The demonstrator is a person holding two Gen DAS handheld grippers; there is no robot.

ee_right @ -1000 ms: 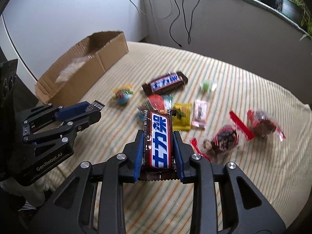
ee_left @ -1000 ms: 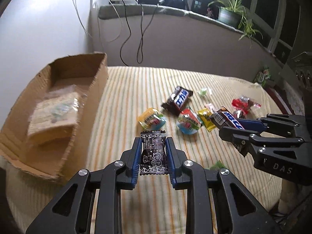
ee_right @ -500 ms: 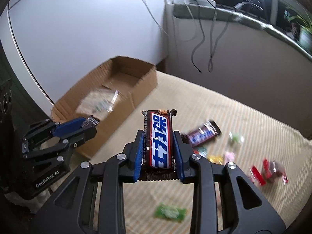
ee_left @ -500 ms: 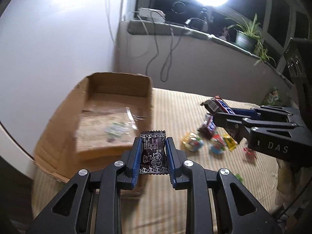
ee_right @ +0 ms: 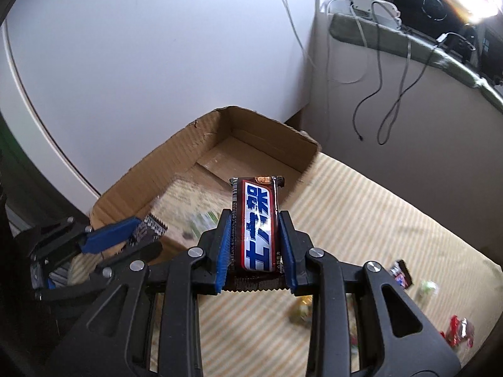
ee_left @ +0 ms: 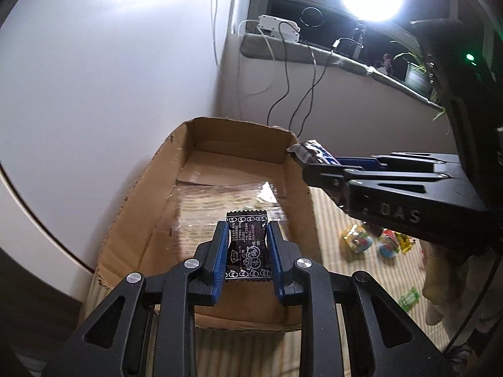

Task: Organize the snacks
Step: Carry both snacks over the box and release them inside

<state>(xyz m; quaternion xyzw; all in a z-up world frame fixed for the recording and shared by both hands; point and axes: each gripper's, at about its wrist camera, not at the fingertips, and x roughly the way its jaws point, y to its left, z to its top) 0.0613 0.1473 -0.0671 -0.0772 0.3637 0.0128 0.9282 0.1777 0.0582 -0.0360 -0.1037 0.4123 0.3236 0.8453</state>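
Observation:
My left gripper (ee_left: 246, 229) is shut on a small black candy packet (ee_left: 248, 245) and holds it above the near end of the open cardboard box (ee_left: 141, 185). My right gripper (ee_right: 255, 220) is shut on a Snickers bar (ee_right: 257, 223) and holds it over the box's right wall (ee_right: 301, 157). The right gripper (ee_left: 317, 160) also shows in the left wrist view beside the box's far right corner. The left gripper (ee_right: 138, 232) shows in the right wrist view at the box's near end. A clear bag of biscuits (ee_left: 220, 201) lies inside the box.
The box stands at the left end of a striped tablecloth (ee_right: 361, 213), close to a white wall (ee_left: 110, 78). Several loose candies (ee_left: 374, 242) and a green sweet (ee_left: 408, 298) lie on the cloth to the right. Cables (ee_right: 377, 100) hang from a ledge behind.
Both grippers have moved left from the pile of candies to the cardboard box, each still holding its snack. The box now fills the middle of both views.

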